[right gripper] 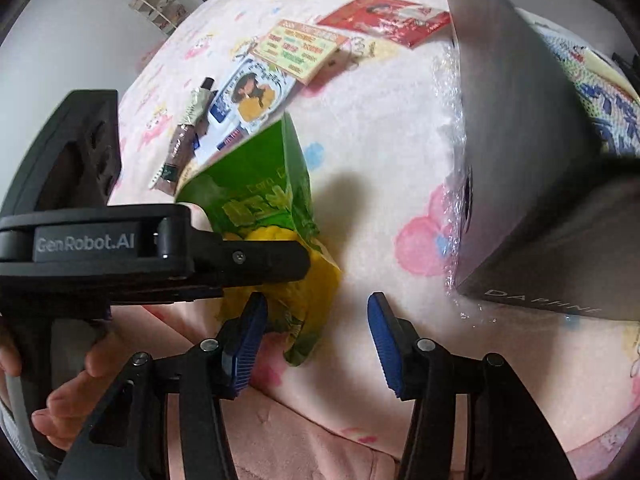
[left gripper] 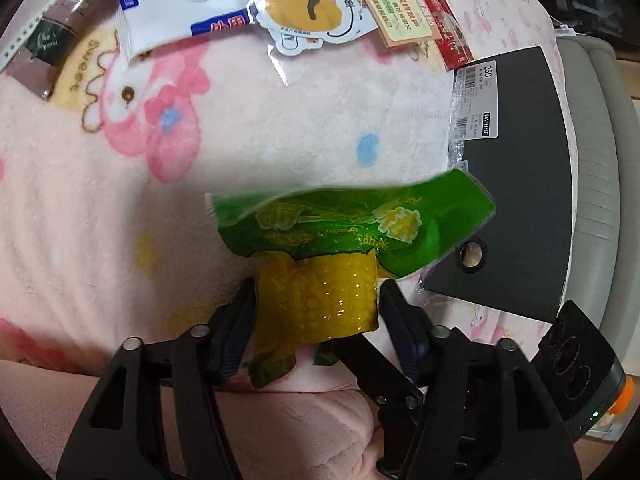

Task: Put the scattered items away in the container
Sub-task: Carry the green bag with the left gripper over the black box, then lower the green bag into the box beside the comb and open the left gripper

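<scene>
1. Left wrist view: left gripper (left gripper: 318, 300) with fingers clamped on the yellow lower end of a green-and-yellow snack bag (left gripper: 352, 220), held just above the pink blanket (left gripper: 280, 128). Green top of the bag reaching toward the dark box (left gripper: 516, 184) at right, overlapping its near corner in this view; whether touching cannot be told.

2. Same view, far side: white sachet (left gripper: 160, 12), cartoon sticker pack (left gripper: 304, 4), yellow card (left gripper: 396, 4) and red packet (left gripper: 448, 28) lying scattered on the blanket, well apart from the box.

3. Step, as a judgement: carrying the snack bag toward the box, likely the container. Box opening not shown, so next move calls for lifting the bag over the box wall and finding the open side before letting go.

4. Right wrist view: right gripper (right gripper: 318, 336) with blue-padded fingers apart, holding nothing, hovering over bare blanket (right gripper: 380, 168) between the snack bag (right gripper: 260, 200) and the box (right gripper: 528, 160).

5. Same view: left gripper body (right gripper: 120, 248) crossing at left, a hand (right gripper: 72, 396) beneath it.

6. Edges and room: tall box wall with crinkled plastic wrap (right gripper: 456, 184) along its base, apt to snag. Open blanket between bag and box; right gripper close beside the bag's path.
</scene>
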`<state>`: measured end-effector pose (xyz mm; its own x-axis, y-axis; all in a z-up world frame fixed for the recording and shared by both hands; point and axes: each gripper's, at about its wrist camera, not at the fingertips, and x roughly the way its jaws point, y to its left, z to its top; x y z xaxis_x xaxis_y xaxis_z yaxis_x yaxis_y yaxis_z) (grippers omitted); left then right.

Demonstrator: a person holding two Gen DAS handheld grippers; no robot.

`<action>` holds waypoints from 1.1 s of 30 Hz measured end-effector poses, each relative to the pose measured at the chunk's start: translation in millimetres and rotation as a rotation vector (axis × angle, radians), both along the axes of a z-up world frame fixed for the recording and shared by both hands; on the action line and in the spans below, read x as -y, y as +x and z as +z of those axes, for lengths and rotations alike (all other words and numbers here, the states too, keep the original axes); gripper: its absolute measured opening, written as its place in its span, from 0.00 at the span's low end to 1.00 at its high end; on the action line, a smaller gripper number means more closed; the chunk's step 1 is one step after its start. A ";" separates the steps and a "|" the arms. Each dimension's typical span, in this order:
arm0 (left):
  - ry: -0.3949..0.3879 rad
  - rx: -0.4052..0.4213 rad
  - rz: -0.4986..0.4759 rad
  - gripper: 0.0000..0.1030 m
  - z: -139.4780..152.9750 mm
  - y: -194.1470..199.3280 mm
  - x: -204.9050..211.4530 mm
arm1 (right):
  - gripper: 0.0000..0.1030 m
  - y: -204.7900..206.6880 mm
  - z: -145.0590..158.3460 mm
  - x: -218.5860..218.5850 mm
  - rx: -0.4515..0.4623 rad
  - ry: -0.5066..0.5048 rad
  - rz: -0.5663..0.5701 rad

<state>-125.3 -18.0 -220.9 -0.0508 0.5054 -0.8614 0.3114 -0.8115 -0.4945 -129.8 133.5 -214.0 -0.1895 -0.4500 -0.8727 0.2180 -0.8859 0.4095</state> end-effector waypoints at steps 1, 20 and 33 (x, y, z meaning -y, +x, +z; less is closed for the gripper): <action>-0.004 -0.016 -0.010 0.55 3.1 1.1 -1.5 | 0.47 0.2 0.7 -0.2 -0.004 -0.006 0.002; 0.042 -0.324 -0.050 0.53 118.9 16.5 -30.0 | 0.27 29.1 118.2 -14.1 -0.271 -0.063 0.057; 0.076 -0.354 -0.302 0.53 160.0 -64.6 -167.6 | 0.27 3.5 155.7 -141.5 -0.386 -0.029 -0.163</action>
<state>-189.8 149.7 -60.9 -0.1757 0.6039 -0.7775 -0.1320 -0.7971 -0.5893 -126.4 275.1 -58.3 -0.5709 -0.4105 -0.7110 0.2185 -0.9108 0.3504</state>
